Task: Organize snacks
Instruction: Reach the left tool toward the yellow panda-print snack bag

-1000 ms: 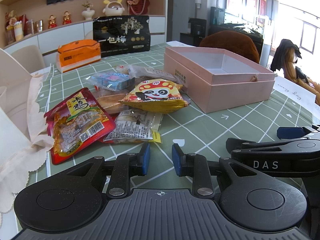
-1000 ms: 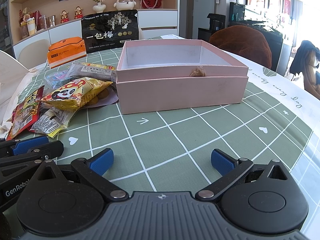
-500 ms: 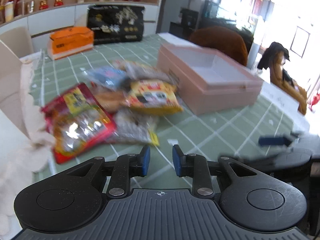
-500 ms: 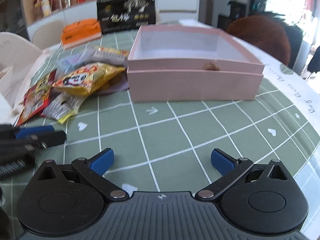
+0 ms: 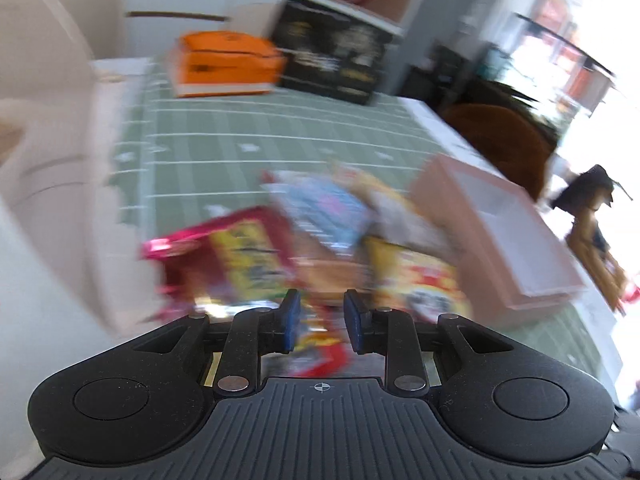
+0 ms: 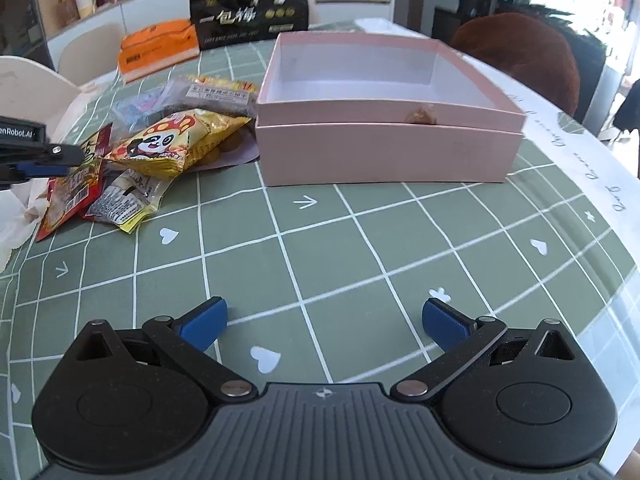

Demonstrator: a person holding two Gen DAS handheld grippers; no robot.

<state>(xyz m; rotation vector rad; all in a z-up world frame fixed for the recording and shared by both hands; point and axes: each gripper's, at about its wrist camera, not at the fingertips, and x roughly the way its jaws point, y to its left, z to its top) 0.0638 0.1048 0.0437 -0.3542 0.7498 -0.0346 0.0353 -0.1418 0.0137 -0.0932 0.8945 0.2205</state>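
Note:
A pile of snack packets lies on the green checked tablecloth left of an open pink box (image 6: 384, 92), which is empty. On top is a yellow panda packet (image 6: 172, 142); a red packet (image 6: 76, 176) and a clear packet (image 6: 124, 200) lie at the near left. My left gripper (image 5: 320, 322) hovers just above the red packet (image 5: 236, 256), fingers narrowly apart and empty; that view is blurred. Its tip also shows in the right wrist view (image 6: 48, 158). My right gripper (image 6: 324, 324) is wide open and empty over the bare cloth in front of the box.
An orange tissue box (image 6: 158, 52) and a black bag with gold print (image 6: 248, 8) stand at the table's far side. A white chair (image 5: 36, 92) is at the left. A brown chair back (image 6: 524, 52) is behind the box. Papers (image 6: 576, 148) lie at the right edge.
My left gripper has swung left and forward over the snack pile, now above the red packet. My right gripper has risen slightly and stays wide open.

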